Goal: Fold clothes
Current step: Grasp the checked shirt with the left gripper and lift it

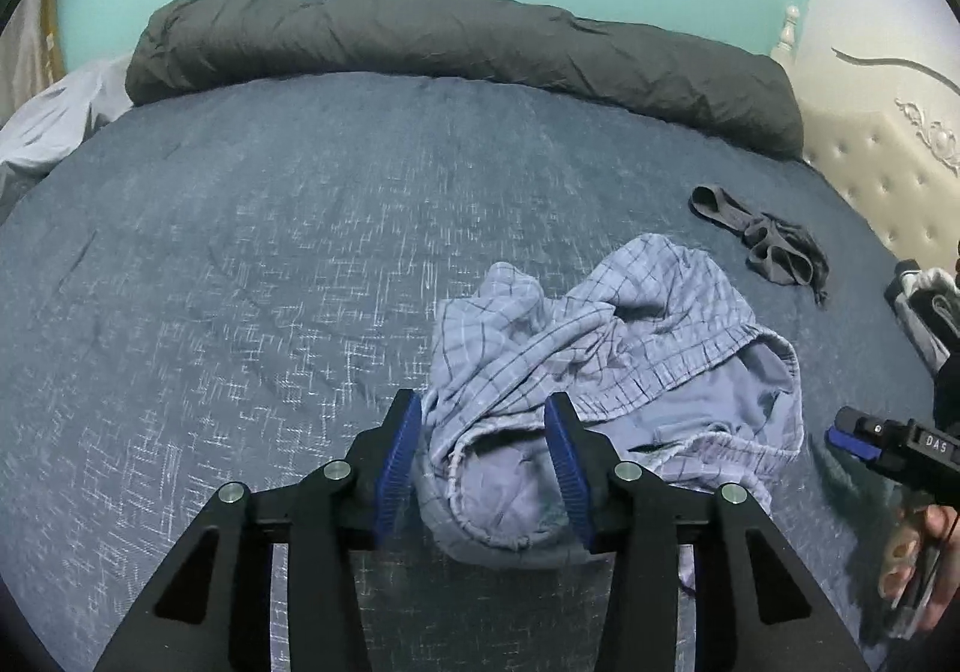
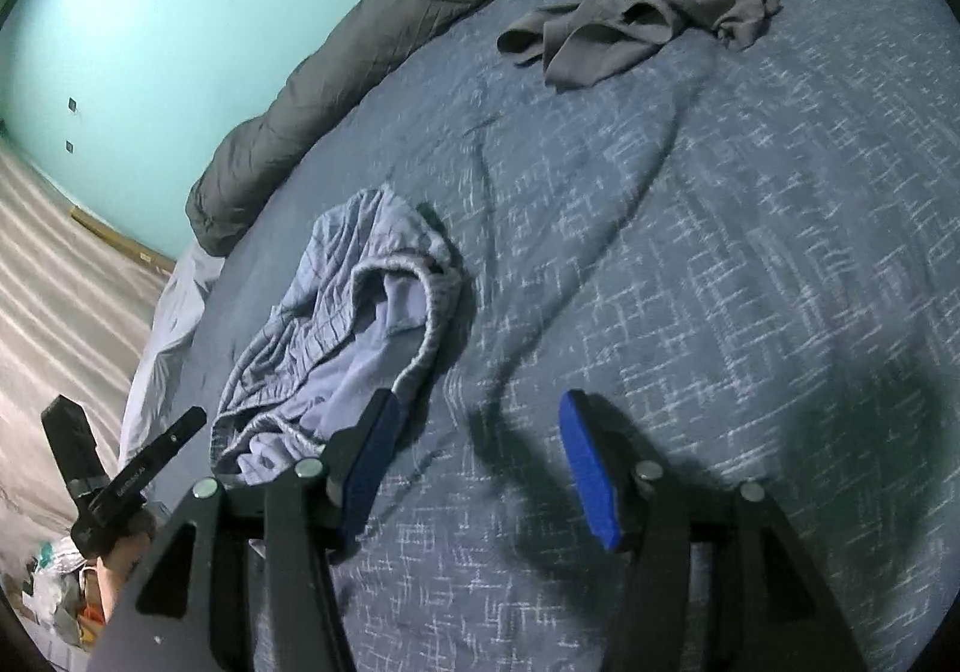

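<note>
Crumpled light-blue plaid shorts (image 1: 600,324) lie on the blue patterned bedspread (image 1: 240,252). My left gripper (image 1: 483,399) stands open astride a bunched fold at the near end of the shorts; the cloth sits loosely between the blue pads. In the right wrist view the same shorts (image 2: 348,300) lie left of centre with the elastic waistband gaping. My right gripper (image 2: 478,399) hangs open over bare bedspread, nothing between its fingers, its left finger close to the waistband edge. The right gripper (image 1: 852,432) also shows at the right edge of the left wrist view, held by a hand.
A dark grey garment (image 1: 762,240) (image 2: 636,18) lies crumpled farther up the bed. A rolled grey duvet (image 1: 450,42) runs along the far side by the teal wall. A padded headboard (image 1: 888,174) stands at the right. The bed edge drops to the floor (image 2: 60,282).
</note>
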Demonstrator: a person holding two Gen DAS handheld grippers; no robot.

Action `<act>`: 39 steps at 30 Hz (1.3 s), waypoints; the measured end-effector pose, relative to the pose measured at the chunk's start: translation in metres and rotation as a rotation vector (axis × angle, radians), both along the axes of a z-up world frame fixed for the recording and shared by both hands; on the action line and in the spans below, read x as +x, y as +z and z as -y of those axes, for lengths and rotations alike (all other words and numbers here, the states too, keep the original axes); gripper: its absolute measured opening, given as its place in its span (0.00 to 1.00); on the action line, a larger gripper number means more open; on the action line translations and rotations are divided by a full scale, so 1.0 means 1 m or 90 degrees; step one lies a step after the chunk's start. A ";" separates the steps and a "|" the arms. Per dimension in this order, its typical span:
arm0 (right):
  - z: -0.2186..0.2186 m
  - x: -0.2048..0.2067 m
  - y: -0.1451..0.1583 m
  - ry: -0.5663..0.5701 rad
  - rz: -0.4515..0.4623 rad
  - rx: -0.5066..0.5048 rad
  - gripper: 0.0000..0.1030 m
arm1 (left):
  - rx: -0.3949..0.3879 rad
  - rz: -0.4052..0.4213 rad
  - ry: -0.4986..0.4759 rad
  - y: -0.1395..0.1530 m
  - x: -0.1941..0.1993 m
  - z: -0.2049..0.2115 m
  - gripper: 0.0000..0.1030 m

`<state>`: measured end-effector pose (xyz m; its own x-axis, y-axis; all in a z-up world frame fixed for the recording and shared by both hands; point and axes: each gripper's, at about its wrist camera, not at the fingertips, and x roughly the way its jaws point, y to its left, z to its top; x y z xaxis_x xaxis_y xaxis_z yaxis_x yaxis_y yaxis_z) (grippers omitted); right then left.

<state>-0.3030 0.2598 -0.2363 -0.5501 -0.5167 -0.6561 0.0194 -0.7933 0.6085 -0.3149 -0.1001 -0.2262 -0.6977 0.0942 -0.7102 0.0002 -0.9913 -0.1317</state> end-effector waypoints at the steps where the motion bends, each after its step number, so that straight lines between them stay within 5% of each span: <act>1: 0.002 0.001 0.000 0.004 0.000 0.003 0.55 | 0.000 0.000 -0.006 0.000 0.000 -0.001 0.45; 6: 0.006 0.006 0.009 0.011 -0.016 0.023 0.55 | -0.002 0.009 -0.018 -0.009 0.004 0.002 0.44; 8: 0.005 0.006 0.013 0.006 -0.019 0.032 0.55 | -0.007 0.015 -0.020 -0.014 0.006 0.004 0.31; 13: 0.012 -0.004 0.020 0.010 -0.015 0.057 0.55 | -0.005 0.019 -0.027 -0.020 0.008 0.005 0.23; 20: 0.029 -0.026 0.035 0.040 -0.025 0.114 0.55 | -0.013 -0.009 -0.036 -0.003 0.019 0.007 0.22; 24: 0.034 -0.036 0.034 0.050 -0.013 0.136 0.55 | 0.009 0.012 -0.038 -0.013 0.014 0.013 0.22; 30: 0.042 -0.048 0.023 0.067 0.009 0.155 0.55 | 0.043 0.023 -0.064 -0.021 0.010 0.009 0.06; 39: 0.048 -0.061 0.015 0.061 0.020 0.164 0.55 | 0.054 0.038 -0.076 -0.030 0.007 0.005 0.05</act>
